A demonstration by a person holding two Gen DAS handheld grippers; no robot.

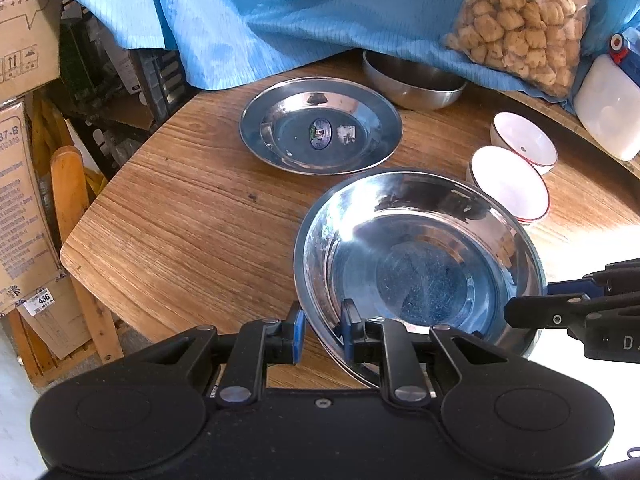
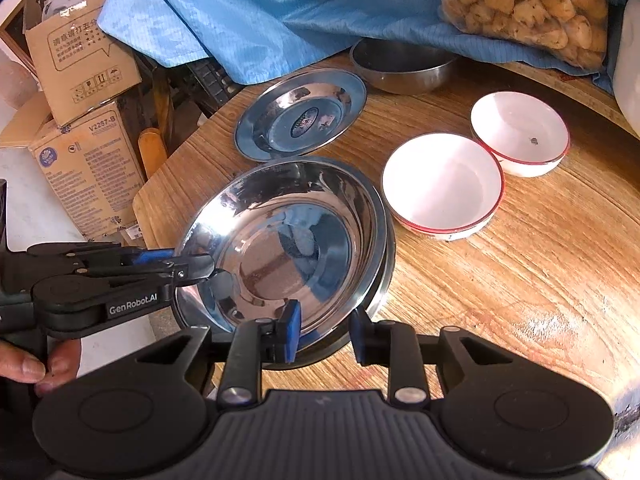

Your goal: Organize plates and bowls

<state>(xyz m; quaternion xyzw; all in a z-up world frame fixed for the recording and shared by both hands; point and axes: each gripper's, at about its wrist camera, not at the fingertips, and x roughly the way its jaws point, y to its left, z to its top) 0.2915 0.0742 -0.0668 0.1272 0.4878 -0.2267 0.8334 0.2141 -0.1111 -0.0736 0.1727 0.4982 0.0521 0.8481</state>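
Observation:
A shiny steel plate [image 1: 420, 264] [image 2: 288, 248] rests on another steel plate of like size near the table's front edge. My left gripper [image 1: 323, 334] [image 2: 192, 262] straddles its left rim. A thin strip of wood shows between the outer pad and the rim, so its jaws are slightly open. My right gripper [image 2: 326, 334] [image 1: 528, 300] straddles the near right rim, open, with clear gaps at both pads. Behind lie a stickered steel plate [image 1: 320, 126] [image 2: 300, 114] and a steel bowl [image 1: 412, 84] [image 2: 400, 68]. Two red-rimmed white bowls [image 1: 508, 184] [image 2: 440, 188] stand to the right.
The wooden table [image 1: 180, 220] ends close on the left, with cardboard boxes [image 1: 20, 200] [image 2: 80, 60] and a wooden chair [image 1: 72, 200] beyond. A blue cloth [image 1: 280, 12], a bag of fried snacks [image 1: 520, 20] and a white container [image 1: 608, 108] fill the back. A hand [image 2: 24, 368] holds the left gripper.

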